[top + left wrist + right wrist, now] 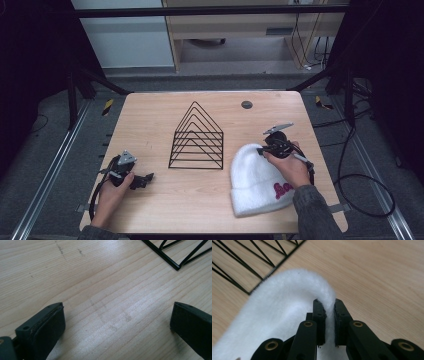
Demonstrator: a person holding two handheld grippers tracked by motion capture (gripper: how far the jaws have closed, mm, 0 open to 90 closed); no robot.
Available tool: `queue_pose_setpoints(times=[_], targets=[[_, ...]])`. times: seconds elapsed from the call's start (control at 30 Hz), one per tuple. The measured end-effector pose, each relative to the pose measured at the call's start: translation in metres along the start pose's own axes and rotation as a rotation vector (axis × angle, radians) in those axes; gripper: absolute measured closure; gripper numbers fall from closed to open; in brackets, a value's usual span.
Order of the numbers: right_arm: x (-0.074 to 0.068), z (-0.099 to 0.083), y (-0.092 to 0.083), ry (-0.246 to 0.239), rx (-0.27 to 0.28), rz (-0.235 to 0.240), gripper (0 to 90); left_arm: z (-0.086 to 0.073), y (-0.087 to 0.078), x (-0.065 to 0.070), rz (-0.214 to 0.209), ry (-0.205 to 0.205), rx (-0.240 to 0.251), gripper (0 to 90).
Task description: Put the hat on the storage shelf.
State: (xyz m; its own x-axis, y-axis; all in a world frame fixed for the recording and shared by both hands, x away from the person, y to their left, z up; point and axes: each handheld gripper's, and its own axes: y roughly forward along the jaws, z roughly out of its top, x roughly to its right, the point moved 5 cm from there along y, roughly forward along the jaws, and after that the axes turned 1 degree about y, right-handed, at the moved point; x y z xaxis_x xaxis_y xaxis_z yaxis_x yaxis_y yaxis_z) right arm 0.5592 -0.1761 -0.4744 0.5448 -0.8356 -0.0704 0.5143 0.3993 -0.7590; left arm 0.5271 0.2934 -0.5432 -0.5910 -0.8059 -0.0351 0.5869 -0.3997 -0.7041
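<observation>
A white fuzzy beanie (255, 180) with a red mark on its cuff lies flat at the table's right front. My right gripper (261, 150) is shut on the beanie's top edge; in the right gripper view the white beanie (284, 310) is pinched between the two black fingers (319, 317). My left gripper (148, 177) rests low over the table at the left front, open, with bare wood between its fingers (45, 327). A black wire rack (196, 137) with triangular dividers stands at the table's middle.
The wooden table (150, 115) has a small dark round cap (247, 104) near its far right. The wire rack's corner (175, 263) lies ahead of the left gripper. Cables trail off the table's right side onto the floor.
</observation>
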Motion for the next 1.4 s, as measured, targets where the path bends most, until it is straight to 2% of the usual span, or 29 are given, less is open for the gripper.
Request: queue_pose_setpoints(times=[0.1,0.17,0.23,0.27,0.3,0.33,0.4,0.43,0.53,0.57,0.6,0.63,0.67,0.7,0.73,0.8,0.97,1.07,1.1,1.23,1.33,1.4], targets=[[-0.004,0.002,-0.012,-0.016,0.04,0.0,82.7,0.0,0.0,0.0,0.0,0.005,-0.003,0.0],[-0.014,0.003,-0.032,-0.031,0.109,0.007,83.0,0.0,0.0,0.0,-0.001,0.007,-0.005,0.0],[-0.019,0.003,-0.042,-0.037,0.145,0.013,83.1,0.0,0.0,0.0,0.002,0.005,-0.002,0.0],[-0.019,0.003,-0.042,-0.037,0.145,0.013,83.1,0.0,0.0,0.0,0.002,0.005,-0.002,0.0],[-0.025,0.003,-0.053,-0.047,0.185,0.016,83.2,0.0,0.0,0.0,0.002,0.001,-0.003,0.0],[-0.025,0.003,-0.053,-0.047,0.185,0.016,83.2,0.0,0.0,0.0,0.002,0.001,-0.003,0.0],[-0.033,0.002,-0.067,-0.063,0.243,0.027,83.2,0.0,-0.002,0.002,-0.002,-0.004,-0.027,0.0],[-0.033,0.002,-0.067,-0.063,0.243,0.027,83.2,0.0,-0.002,0.002,-0.002,-0.004,-0.027,0.0],[-0.049,0.001,-0.084,-0.08,0.305,0.045,83.4,0.003,-0.003,0.003,0.029,0.012,-0.035,2.9],[-0.049,0.001,-0.084,-0.08,0.305,0.045,83.4,0.004,-0.004,0.003,0.041,0.02,-0.038,2.9],[-0.056,0.001,-0.092,-0.09,0.335,0.055,83.4,0.008,-0.009,0.003,0.044,0.012,-0.023,4.7],[-0.056,0.001,-0.092,-0.09,0.335,0.055,83.4,0.008,-0.009,0.003,0.044,0.012,-0.023,5.7],[-0.062,0.002,-0.1,-0.105,0.354,0.054,83.4,0.01,-0.012,0.004,0.017,-0.008,-0.019,5.7],[-0.062,0.002,-0.1,-0.105,0.354,0.054,83.4,0.012,-0.015,0.005,-0.005,-0.036,-0.016,5.7],[-0.063,0.002,-0.104,-0.11,0.36,0.055,83.4,0.015,-0.019,0.007,-0.01,-0.043,-0.006,5.7],[-0.068,0.003,-0.111,-0.117,0.377,0.059,83.5,0.022,-0.025,0.012,-0.013,-0.032,0.008,5.6],[-0.074,0.006,-0.125,-0.122,0.417,0.074,83.6,0.044,-0.042,0.023,0.012,0.043,0.07,6.0],[-0.078,0.014,-0.136,-0.117,0.461,0.074,83.7,0.054,-0.053,0.031,0.014,0.064,0.088,6.1],[-0.078,0.014,-0.136,-0.117,0.461,0.074,83.7,0.057,-0.057,0.035,0.015,0.072,0.096,6.1],[-0.083,0.025,-0.149,-0.134,0.495,0.056,83.8,0.073,-0.069,0.045,0.012,0.133,0.141,6.0],[-0.085,0.035,-0.154,-0.138,0.51,0.05,83.8,0.082,-0.075,0.047,0.021,0.15,0.142,4.9],[-0.086,0.047,-0.159,-0.147,0.518,0.037,83.8,0.093,-0.079,0.048,0.033,0.172,0.163,4.9]])
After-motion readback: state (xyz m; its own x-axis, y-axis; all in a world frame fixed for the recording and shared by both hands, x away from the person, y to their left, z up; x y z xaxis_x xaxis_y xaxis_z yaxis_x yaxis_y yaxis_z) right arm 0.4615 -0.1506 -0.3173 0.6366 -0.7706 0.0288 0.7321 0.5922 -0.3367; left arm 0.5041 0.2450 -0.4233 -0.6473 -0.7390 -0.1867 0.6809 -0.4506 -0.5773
